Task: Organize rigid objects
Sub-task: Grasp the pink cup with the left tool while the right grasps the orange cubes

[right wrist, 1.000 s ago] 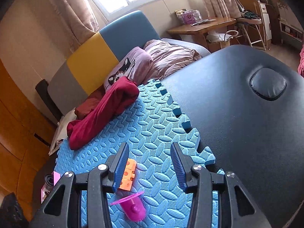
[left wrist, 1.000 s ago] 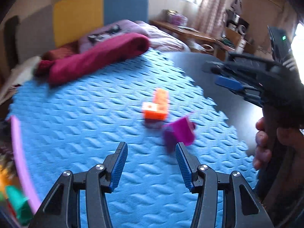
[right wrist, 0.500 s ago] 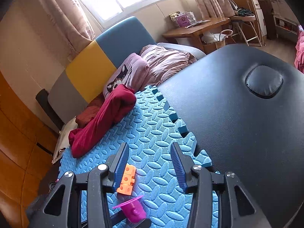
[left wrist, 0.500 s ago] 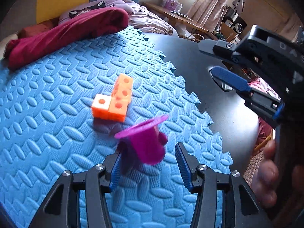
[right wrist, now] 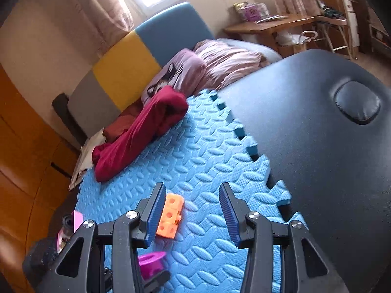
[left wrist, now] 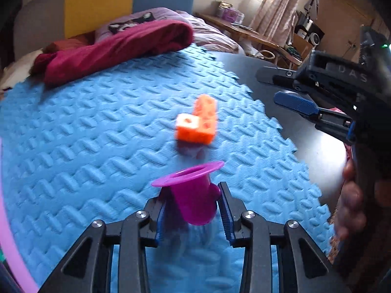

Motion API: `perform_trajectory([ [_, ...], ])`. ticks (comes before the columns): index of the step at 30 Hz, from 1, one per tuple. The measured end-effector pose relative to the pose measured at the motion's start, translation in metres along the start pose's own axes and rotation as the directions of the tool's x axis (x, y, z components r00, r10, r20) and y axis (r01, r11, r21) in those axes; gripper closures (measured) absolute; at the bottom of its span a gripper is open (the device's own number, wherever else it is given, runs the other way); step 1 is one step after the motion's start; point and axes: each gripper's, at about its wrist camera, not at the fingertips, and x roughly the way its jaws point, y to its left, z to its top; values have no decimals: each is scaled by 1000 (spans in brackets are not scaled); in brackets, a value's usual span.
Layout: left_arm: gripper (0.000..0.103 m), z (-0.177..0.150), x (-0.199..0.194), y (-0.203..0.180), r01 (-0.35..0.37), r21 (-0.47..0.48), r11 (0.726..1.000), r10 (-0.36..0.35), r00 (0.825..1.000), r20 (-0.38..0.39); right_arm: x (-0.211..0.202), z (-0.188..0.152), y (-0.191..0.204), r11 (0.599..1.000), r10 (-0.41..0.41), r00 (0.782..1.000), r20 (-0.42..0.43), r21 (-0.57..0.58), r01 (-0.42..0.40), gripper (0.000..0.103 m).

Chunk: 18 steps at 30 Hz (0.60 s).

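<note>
Closing on purple cup (left wrist: 195, 197), left gripper (left wrist: 193, 210); right gripper (right wrist: 190, 210) open above foam mat (right wrist: 207, 151).

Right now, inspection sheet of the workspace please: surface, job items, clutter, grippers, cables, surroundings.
Surface: blue foam puzzle mat on a black padded table.
Job's things: purple flanged plastic cup; orange L-shaped block piece lying beyond it.
Clutter: crumpled maroon cloth at the mat's far edge.
Grippers: left hand-held gripper closing on the cup; right hand-held gripper open, empty.
Cables: nothing seen.
Surroundings: bed, wooden desk, curtains.
</note>
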Motion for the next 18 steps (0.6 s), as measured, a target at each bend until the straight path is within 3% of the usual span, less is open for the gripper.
perform_trajectory([
  [8, 69, -43, -29, 34, -61, -12, 998, 61, 994, 95, 33, -20, 31, 989, 3, 987, -160, -144, -26, 57],
  [11, 69, -46, -28, 37, -53, -31, 998, 56, 992, 111, 45, -30, 50, 968, -29, 984, -178, -252, -17, 54],
  [13, 69, -47, -27, 39, -55, -40, 998, 59, 991, 121, 52, -35, 58, 954, -58, 981, -182, -301, 1, 44],
  [18, 69, -46, -26, 35, -58, -48, 997, 64, 989, 130, 71, -35, 62, 949, -97, 976, -196, -313, 31, 42],
])
